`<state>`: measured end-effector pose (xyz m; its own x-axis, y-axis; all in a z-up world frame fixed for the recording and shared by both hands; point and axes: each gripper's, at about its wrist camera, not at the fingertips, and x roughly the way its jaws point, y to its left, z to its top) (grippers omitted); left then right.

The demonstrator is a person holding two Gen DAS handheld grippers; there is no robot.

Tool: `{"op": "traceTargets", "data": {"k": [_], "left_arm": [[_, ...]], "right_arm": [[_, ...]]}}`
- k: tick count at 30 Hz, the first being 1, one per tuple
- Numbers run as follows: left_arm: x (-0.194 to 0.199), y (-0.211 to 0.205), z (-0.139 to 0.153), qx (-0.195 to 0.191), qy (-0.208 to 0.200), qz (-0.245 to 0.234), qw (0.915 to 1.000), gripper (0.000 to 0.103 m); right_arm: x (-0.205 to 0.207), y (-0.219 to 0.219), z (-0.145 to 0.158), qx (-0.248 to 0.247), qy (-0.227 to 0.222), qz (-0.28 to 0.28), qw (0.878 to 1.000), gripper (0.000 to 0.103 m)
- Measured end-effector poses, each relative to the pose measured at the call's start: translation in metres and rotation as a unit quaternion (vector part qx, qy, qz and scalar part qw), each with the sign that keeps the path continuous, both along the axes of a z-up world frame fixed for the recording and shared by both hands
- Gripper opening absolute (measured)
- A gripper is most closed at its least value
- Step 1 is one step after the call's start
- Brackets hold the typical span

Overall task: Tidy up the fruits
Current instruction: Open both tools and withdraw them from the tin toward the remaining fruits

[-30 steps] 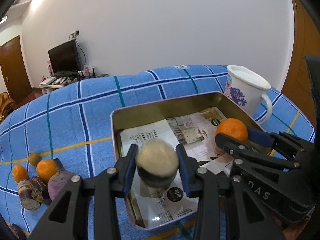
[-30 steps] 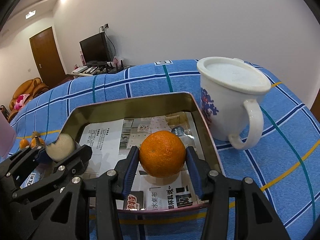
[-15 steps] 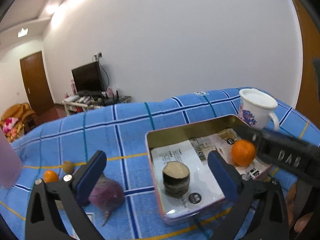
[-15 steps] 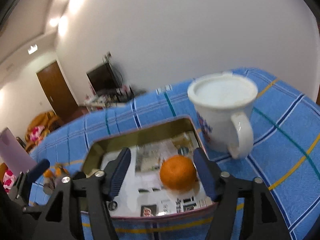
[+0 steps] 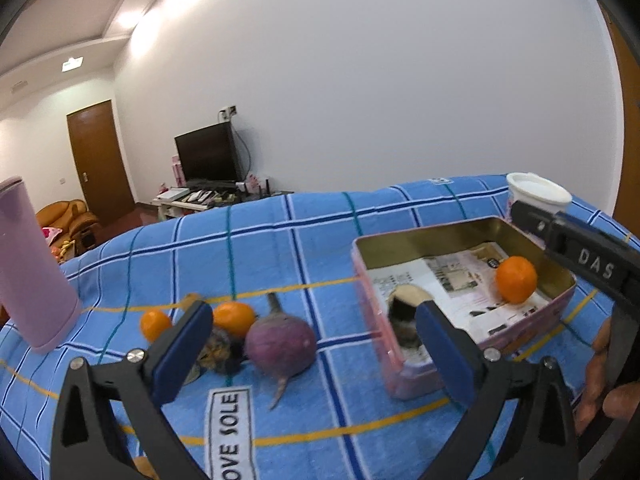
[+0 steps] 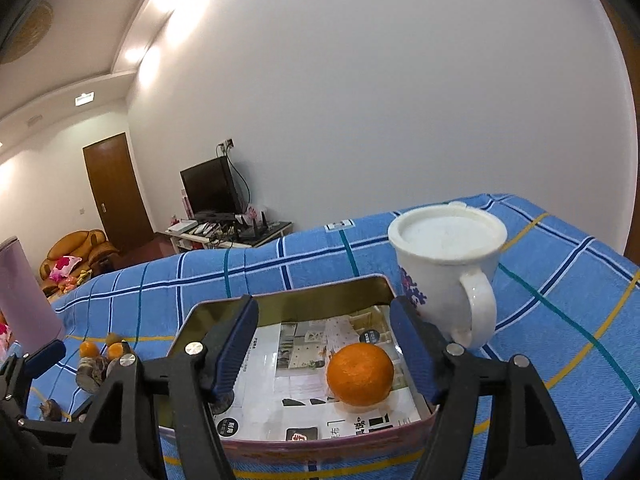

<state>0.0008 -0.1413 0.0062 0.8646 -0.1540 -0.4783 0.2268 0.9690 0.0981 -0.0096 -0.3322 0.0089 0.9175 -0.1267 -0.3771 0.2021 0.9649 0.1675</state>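
A pink metal tin [image 5: 400, 368] lined with printed paper sits on the blue checked cloth; it also shows in the right wrist view [image 6: 320, 446]. Inside lie an orange [image 5: 516, 279] [image 6: 359, 373] and a cut root piece [image 5: 405, 312]. My left gripper [image 5: 312, 356] is open and empty, above the cloth left of the tin. My right gripper [image 6: 324, 354] is open and empty, just above the tin, the orange below between its fingers. On the cloth to the left lie a purple root [image 5: 280, 346], two small oranges [image 5: 234, 318] [image 5: 155, 325] and other dark pieces [image 5: 220, 354].
A white lidded mug [image 6: 448, 264] stands right behind the tin; it also shows in the left wrist view [image 5: 538, 194]. A tall pink tumbler [image 5: 30, 268] stands at the left. A "LOVE SOLE" label [image 5: 230, 432] is on the cloth. A TV and door are far behind.
Both grippers let go: the left released the cut root piece in the tin, the right released the orange. Both opened, rose and pulled back; the left swung leftward.
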Motion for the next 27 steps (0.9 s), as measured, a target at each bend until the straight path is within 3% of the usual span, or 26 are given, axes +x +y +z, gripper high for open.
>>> {"op": "traceTargets", "data": {"k": [17, 27], "left_arm": [[-0.010, 0.030, -0.003, -0.015, 0.006, 0.031, 0.9994, 0.103], [-0.015, 0.049, -0.004, -0.020, 0.014, 0.038, 0.9990, 0.103]], "right_arm": [[-0.015, 0.016, -0.001, -0.012, -0.012, -0.030, 0.999, 0.070], [-0.023, 0.054, 0.001, -0.038, -0.013, 0.007, 0.999, 0.070]]}}
